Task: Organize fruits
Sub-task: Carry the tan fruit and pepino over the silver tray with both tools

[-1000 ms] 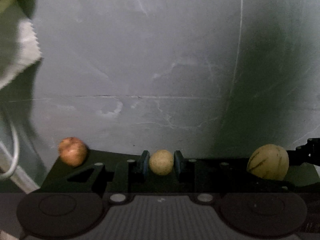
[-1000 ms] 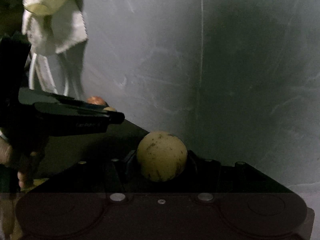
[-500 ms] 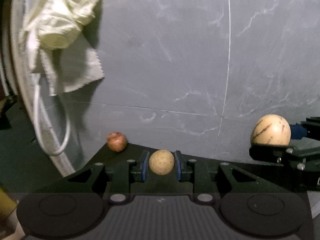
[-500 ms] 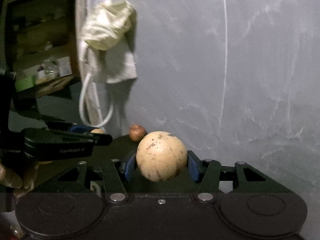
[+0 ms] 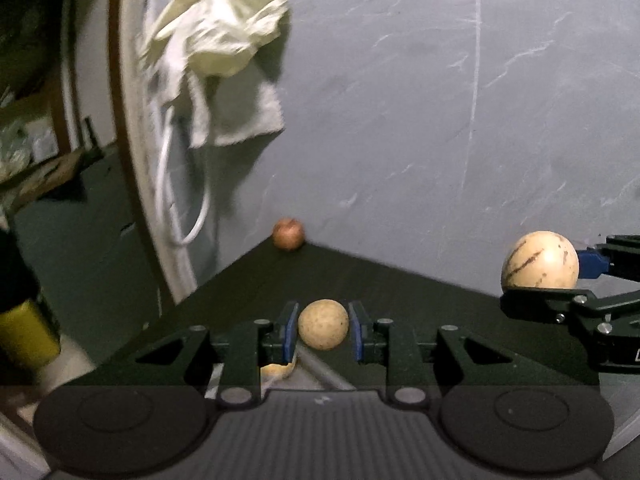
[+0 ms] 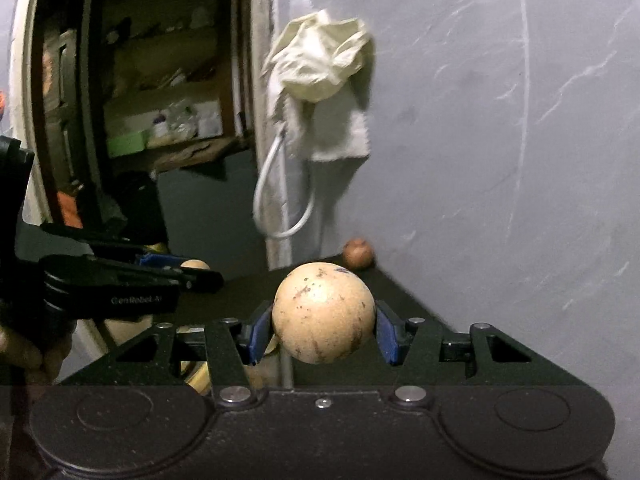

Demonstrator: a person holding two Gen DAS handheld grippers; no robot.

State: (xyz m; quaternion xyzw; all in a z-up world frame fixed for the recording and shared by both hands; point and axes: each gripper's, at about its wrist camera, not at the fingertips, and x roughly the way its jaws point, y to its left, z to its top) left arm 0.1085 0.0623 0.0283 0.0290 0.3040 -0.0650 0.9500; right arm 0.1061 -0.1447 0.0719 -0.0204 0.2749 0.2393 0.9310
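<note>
Left wrist view: left gripper [image 5: 323, 330] with jaws narrowed on a small tan fruit [image 5: 323, 329], pinched at mid-height between the blue pads [image 5: 289, 334], probably so the round body cannot roll out. Raised above the dark surface [image 5: 360, 280], nearer the camera than the reddish fruit [image 5: 288, 233], apparently for carrying. To the right of the reddish fruit, right gripper [image 5: 540, 268] holding a larger striped fruit [image 5: 540, 261] clear of the surface too. Right wrist view: same larger fruit [image 6: 323, 311] clamped across its widest part, jaws spread wider to suit. Reddish fruit [image 6: 359, 253] lying alone in the far corner against the grey wall [image 6: 500, 140], likely left for a later trip. Behind it, a pale cloth [image 6: 324, 60] hanging on the wall, uninvolved.
</note>
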